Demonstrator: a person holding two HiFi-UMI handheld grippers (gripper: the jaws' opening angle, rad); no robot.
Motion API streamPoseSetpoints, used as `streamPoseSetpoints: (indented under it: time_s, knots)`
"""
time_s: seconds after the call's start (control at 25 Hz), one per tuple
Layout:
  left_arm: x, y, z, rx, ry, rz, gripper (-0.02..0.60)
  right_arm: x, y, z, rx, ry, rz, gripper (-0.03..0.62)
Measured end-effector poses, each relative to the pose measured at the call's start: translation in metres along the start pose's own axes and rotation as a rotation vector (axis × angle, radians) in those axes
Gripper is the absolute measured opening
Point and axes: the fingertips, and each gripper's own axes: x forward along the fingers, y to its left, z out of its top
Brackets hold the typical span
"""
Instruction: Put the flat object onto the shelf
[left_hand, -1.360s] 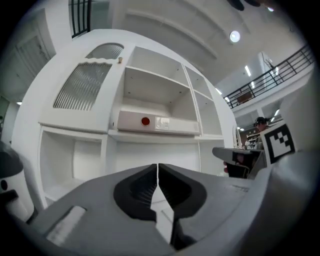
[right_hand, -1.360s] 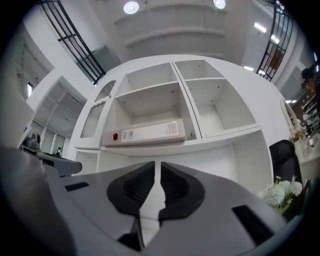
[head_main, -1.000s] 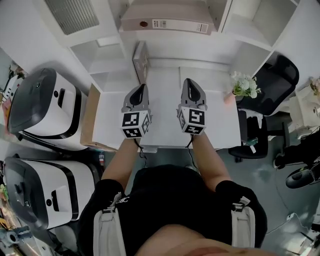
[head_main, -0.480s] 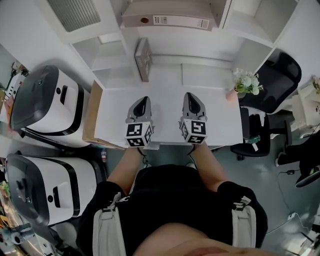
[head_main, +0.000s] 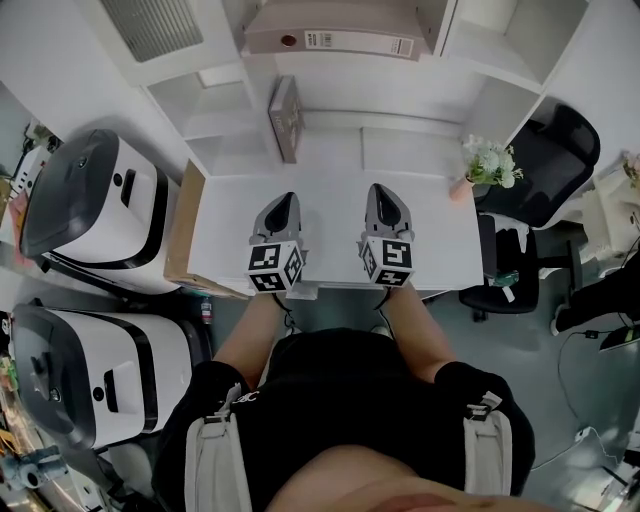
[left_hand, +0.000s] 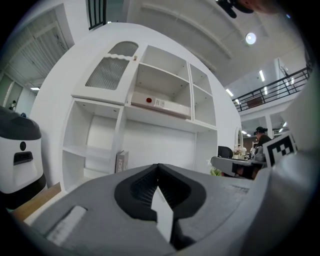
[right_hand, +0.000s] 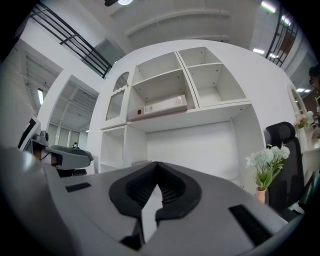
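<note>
both tools have come down and drawn back toward me over the last second, from out over the middle of the table (head_main: 330, 250) to its near edge. they hang there side by side, pointing level at the shelf. my left tool (head_main: 286, 198) is clenched with nothing between its jaws, and my right tool (head_main: 381, 188) is clenched and bare as well. i read that as a retreat after the job. nothing is carried, and neither tool is near the shelf.

nothing lies on the table in front of the tools. a sheet of cardboard (head_main: 180, 235) sits against the table's left edge. at the far right corner a small vase (head_main: 461, 188) holds a bunch of white flowers (head_main: 490, 163).

beyond the table's far edge stands the shelf (head_main: 500, 100), split into open compartments. the lower left compartment holds one book (head_main: 285, 118), upright against the divider. the flat object i take to be the pale binder (head_main: 330, 42). it lies on its side in the upper middle compartment, spine facing me, and fills most of that compartment's width. the two compartments to its right show nothing inside, and the upper left compartment is closed by a door, so i cannot tell what it holds.

judging from how things lie, the binder is already where the task wants it and looks settled flat, well apart from both tools.
</note>
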Motion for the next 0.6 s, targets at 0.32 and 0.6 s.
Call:
streamPoseSetpoints:
  time_s: [0.32, 0.6]
  knots:
    - [-0.0019, -0.0048, 0.0047, 0.007, -0.007, -0.009, 0.017, -0.0048, -0.0002, 0.0021, 0.005, -0.006, -0.004, 0.001]
    - [-0.0010, -0.0062, 0.0051, 0.011, -0.003, -0.017, 0.017, -0.0045, 0.0015, 0.0023, 0.007, -0.005, -0.003, 0.002]
